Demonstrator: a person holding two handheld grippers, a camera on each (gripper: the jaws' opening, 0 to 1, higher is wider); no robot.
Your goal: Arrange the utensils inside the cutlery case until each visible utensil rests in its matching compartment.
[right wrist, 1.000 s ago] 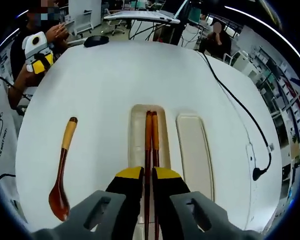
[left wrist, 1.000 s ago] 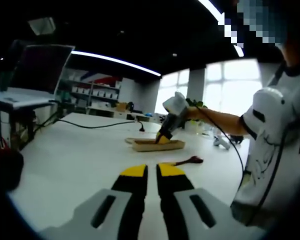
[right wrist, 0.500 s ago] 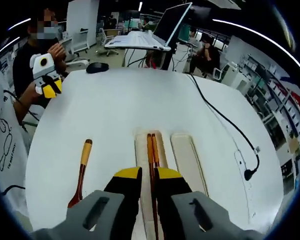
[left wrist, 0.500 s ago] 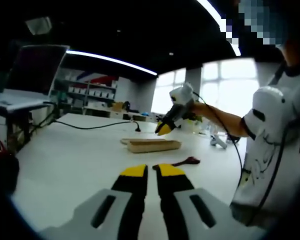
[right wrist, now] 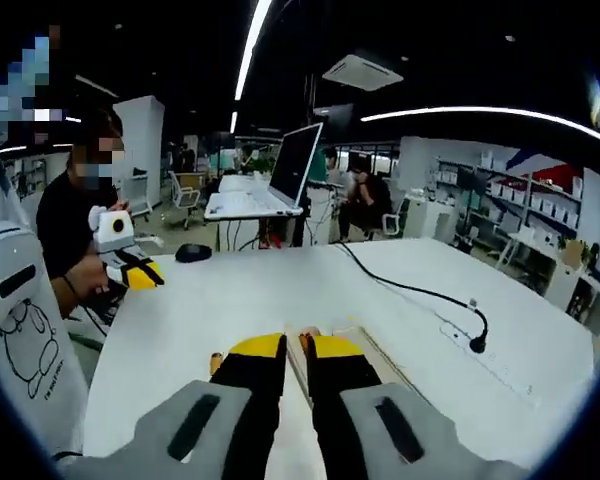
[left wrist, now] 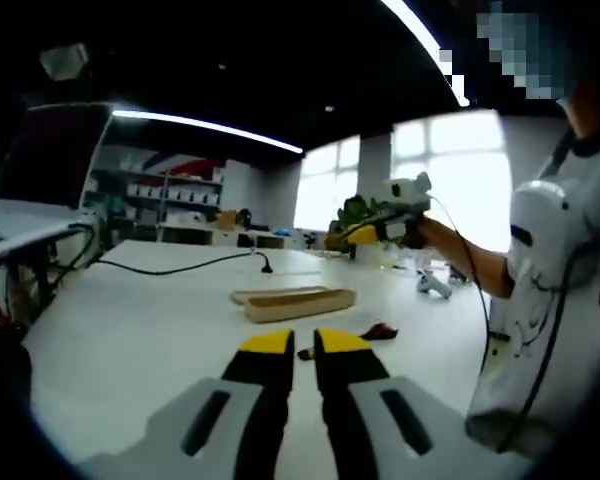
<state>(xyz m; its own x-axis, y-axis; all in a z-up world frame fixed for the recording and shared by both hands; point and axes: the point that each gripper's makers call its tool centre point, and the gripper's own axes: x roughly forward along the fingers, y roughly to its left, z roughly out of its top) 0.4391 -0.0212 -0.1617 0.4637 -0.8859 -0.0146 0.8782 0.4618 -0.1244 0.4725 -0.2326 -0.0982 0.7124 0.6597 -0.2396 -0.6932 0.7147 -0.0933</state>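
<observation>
The cutlery case [left wrist: 292, 302] lies flat on the white bench [left wrist: 130, 320], a long shallow wooden tray, and just beside it on the near side rests the spoon [left wrist: 378, 331], dark red bowl showing past the left claw [left wrist: 304, 345], whose yellow-tipped jaws stand close together with nothing between them. In the right gripper view the right claw [right wrist: 295, 350] is raised above the case [right wrist: 375, 352], its jaws likewise nearly together and empty, the chopsticks' [right wrist: 305, 343] ends peeping between the tips. The spoon looks light, stiff and lacquer-slick, so I judge it will slide on the bench; best pinched across the slim handle near its middle, not the rounded bowl
</observation>
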